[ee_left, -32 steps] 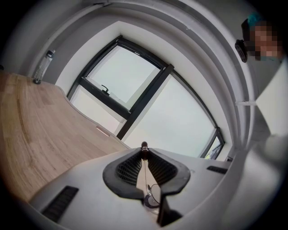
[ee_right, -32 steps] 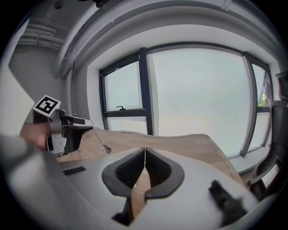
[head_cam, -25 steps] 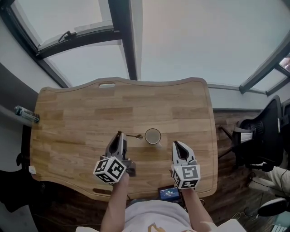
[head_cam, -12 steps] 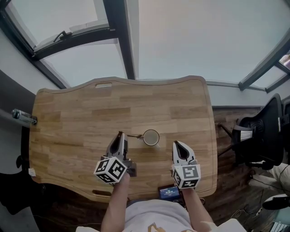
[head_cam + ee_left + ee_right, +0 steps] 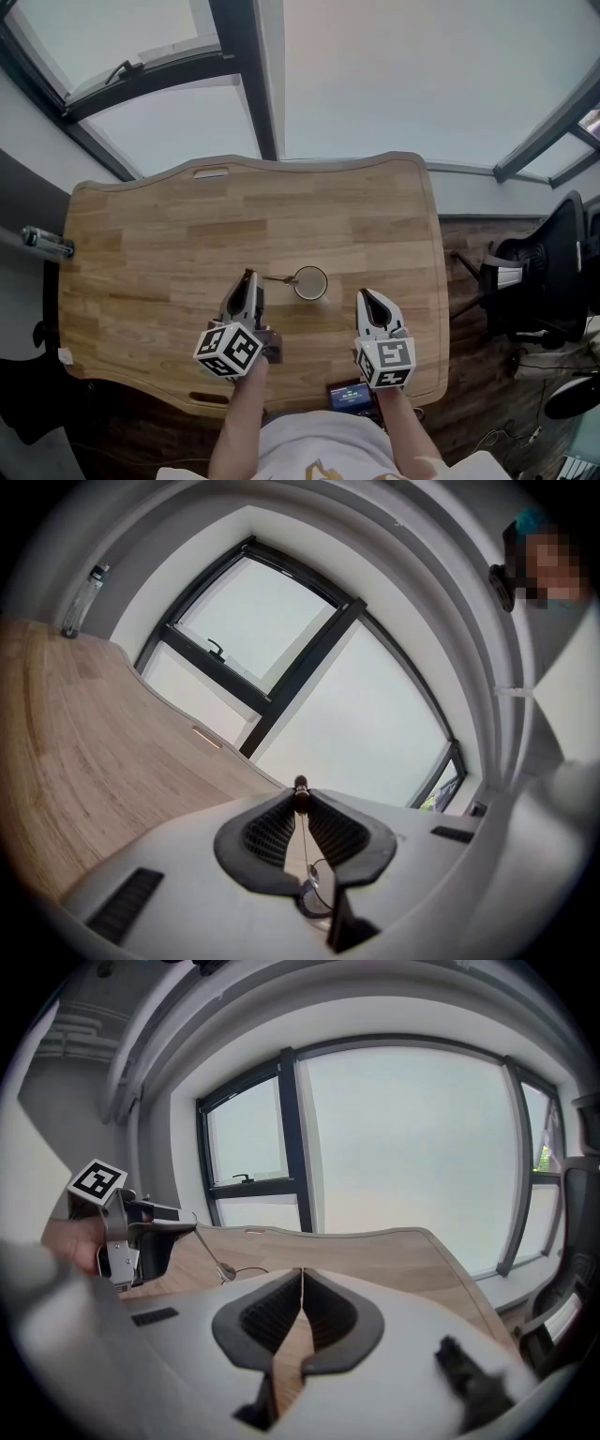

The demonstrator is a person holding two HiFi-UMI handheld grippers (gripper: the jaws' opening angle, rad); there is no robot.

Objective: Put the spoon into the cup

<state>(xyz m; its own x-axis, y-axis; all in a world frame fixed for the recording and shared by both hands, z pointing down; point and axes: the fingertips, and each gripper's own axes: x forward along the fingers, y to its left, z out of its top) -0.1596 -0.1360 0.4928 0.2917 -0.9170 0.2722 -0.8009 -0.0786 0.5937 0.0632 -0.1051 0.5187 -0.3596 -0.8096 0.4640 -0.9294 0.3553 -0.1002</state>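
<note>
Metal spoon pinched in left claw, bowl beside cup; right claw closed, empty.

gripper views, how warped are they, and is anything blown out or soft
Left gripper view: heavy fisheye, the window frame bows, corners go dark, panes washed out pale. Right gripper view: same bulge, the table edge curves, the spoon reads sharp, the shell of the right gripper goes soft at lower right. Head view: flat even light, only faint shadows on the table.
</note>
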